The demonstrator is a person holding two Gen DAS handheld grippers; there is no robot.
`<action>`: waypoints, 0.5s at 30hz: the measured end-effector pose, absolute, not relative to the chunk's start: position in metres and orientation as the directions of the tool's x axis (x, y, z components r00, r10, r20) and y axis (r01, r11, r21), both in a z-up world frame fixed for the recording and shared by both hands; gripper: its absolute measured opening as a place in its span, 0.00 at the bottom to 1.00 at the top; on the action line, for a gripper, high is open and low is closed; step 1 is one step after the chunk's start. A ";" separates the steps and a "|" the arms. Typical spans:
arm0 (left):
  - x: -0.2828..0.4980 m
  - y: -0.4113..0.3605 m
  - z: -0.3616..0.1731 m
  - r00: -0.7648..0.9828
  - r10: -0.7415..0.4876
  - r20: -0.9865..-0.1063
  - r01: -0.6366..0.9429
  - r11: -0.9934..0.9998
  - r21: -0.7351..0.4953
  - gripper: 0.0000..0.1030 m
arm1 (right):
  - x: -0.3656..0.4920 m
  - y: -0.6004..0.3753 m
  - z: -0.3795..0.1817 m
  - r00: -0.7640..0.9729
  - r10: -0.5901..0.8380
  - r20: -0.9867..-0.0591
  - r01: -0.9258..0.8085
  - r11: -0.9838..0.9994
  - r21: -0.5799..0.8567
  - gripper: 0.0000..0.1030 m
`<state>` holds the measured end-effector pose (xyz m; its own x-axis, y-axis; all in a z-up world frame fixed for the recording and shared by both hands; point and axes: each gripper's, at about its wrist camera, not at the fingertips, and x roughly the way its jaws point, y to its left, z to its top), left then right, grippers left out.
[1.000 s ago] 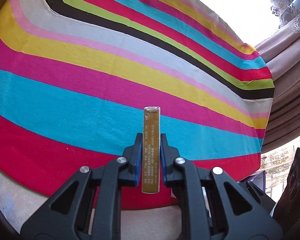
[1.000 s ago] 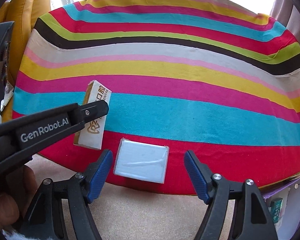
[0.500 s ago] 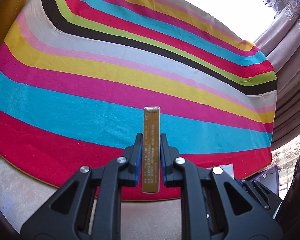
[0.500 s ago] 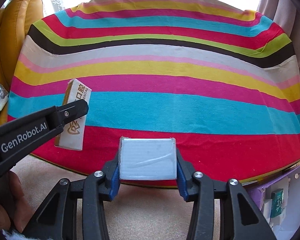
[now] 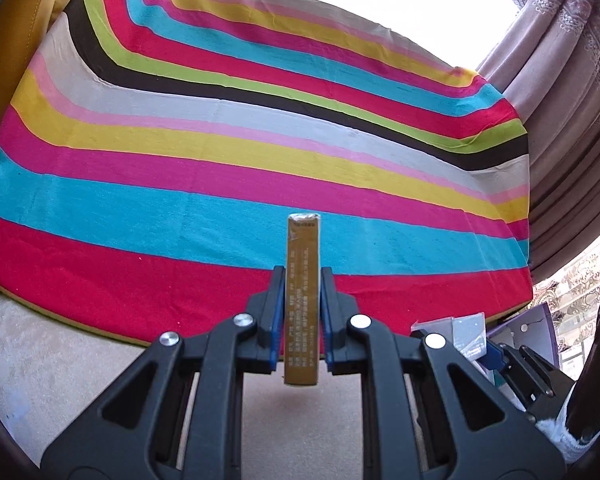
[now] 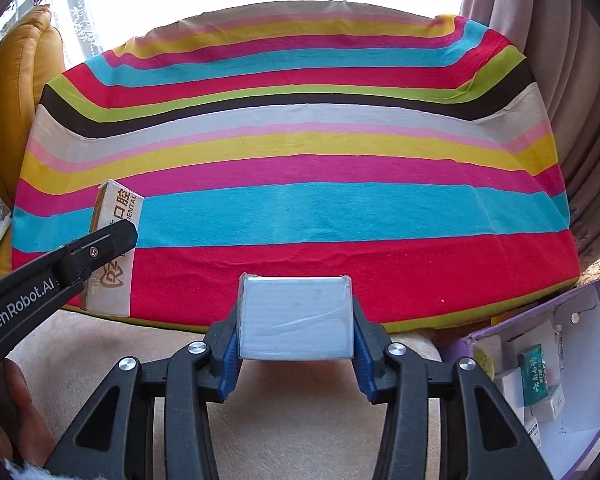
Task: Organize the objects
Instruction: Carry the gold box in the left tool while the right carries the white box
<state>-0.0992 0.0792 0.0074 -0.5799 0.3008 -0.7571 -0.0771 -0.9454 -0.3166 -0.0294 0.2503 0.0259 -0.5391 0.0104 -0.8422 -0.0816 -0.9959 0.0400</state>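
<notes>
left hand-held gripper (image 5: 302, 296) clamps gold box (image 5: 302, 300); right hand-held gripper (image 6: 296, 320) clamps silver pack (image 6: 296, 318).

Left gripper (image 5: 302, 294): pointing steeply downward, jaws clamped on the narrow faces of a slim gold box (image 5: 302, 300). Right gripper (image 6: 296, 320): likewise angled downward, jaws pressed against both sides of a flat silver packet (image 6: 296, 320). A bare hand (image 6: 16, 412) shows behind the left gripper's arm.
</notes>
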 end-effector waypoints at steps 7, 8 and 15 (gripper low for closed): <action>-0.085 0.096 0.014 -0.577 0.325 -0.749 -0.129 -0.942 -0.310 0.18 | -0.012 0.270 0.036 -0.553 0.028 -0.833 -0.116 -0.992 0.044 0.45; -0.084 0.098 0.014 -0.575 0.331 -0.748 -0.136 -0.941 -0.311 0.18 | -0.009 0.273 0.038 -0.554 0.029 -0.832 -0.121 -0.992 0.046 0.45; -0.073 0.115 0.017 -0.561 0.359 -0.746 -0.178 -0.932 -0.315 0.18 | 0.011 0.295 0.044 -0.559 0.042 -0.828 -0.155 -0.986 0.054 0.45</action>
